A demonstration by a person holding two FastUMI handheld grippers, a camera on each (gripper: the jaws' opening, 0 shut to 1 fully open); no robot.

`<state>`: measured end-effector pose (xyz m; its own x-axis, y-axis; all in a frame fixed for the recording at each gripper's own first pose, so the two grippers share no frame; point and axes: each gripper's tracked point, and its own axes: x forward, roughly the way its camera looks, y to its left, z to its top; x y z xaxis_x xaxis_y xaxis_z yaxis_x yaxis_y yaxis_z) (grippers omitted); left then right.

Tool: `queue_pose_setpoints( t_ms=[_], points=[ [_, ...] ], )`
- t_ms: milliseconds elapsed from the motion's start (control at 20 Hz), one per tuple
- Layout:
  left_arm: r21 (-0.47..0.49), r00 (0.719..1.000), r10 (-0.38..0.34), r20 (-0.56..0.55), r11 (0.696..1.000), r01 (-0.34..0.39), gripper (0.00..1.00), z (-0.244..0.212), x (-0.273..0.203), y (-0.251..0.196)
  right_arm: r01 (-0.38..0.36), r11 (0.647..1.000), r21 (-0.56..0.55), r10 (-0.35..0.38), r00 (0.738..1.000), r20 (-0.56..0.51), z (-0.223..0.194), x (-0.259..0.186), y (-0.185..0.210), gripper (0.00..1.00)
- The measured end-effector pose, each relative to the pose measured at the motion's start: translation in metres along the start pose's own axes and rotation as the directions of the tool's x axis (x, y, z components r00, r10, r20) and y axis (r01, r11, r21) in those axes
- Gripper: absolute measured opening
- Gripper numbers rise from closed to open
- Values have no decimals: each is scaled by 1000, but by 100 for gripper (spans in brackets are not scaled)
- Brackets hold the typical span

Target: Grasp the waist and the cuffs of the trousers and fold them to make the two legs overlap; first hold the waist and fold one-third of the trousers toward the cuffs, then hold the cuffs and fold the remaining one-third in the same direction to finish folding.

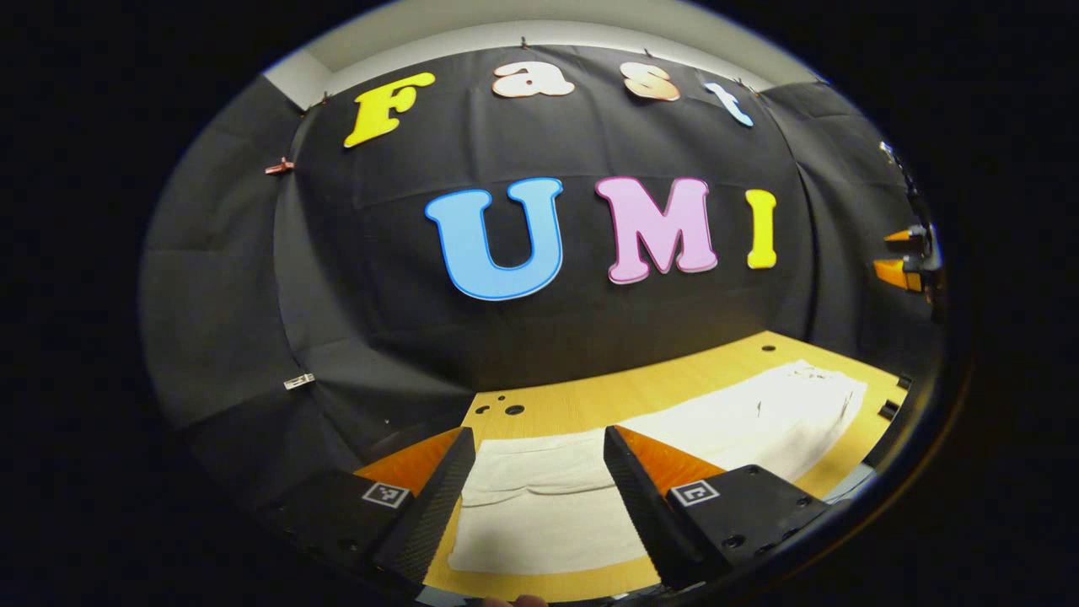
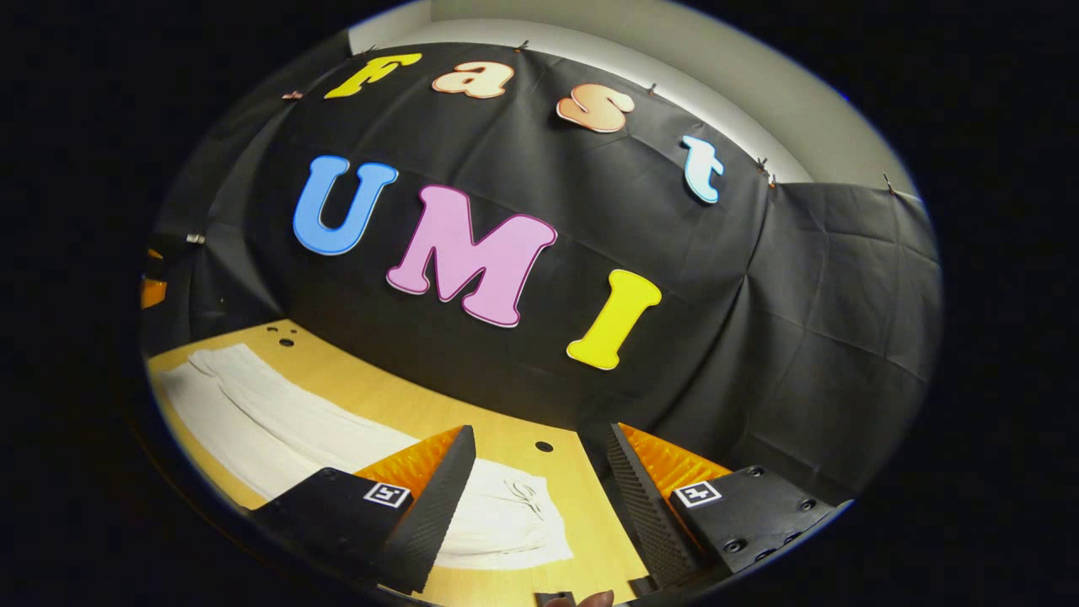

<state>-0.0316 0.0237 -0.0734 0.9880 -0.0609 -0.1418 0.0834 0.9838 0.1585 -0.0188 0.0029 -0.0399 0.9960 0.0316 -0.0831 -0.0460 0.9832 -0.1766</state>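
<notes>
The trousers (image 1: 674,443) lie flat on the wooden table (image 1: 641,388), a pale, thin-looking garment stretched out as one long strip with both legs side by side, apparently not yet laid over one another. They look light, soft and limp, so they will probably sag and drape from any pinch rather than hold a shape, and the cloth should slide easily on the smooth table top; a single-layer pinch might let the under layer stay behind. In the left gripper view, the left gripper (image 1: 539,497) hangs above one end of the strip with its fingers spread wide and nothing between them; the straight hem there suggests the cuff end, though I cannot be sure. In the right gripper view, the right gripper (image 2: 539,497) hovers over the other end (image 2: 506,514), fingers likewise spread and empty; the gathered cloth and what looks like a drawstring suggest the waist. The long axis runs across the table from one gripper to the other, roughly parallel to the back wall, waist towards the right gripper. The sensible holds, in my judgement, are the outer corners of the waistband and the cuff hems, where seams give the fingers thicker cloth to bite.
</notes>
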Motion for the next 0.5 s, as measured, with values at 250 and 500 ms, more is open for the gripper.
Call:
queue_pose_setpoints(
  t_ms=[250, 500],
  points=[
    [273, 972, -124, -198, 946, 176, 98, -98, 2, -2, -74, 961, -266, 51, 995, -91, -59, -10, -5, 97],
    [496, 907, -103, -409, 809, 316, 97, -203, 9, 25, -199, 891, -408, 130, 973, -190, -114, -24, 3, 97]
  ],
)
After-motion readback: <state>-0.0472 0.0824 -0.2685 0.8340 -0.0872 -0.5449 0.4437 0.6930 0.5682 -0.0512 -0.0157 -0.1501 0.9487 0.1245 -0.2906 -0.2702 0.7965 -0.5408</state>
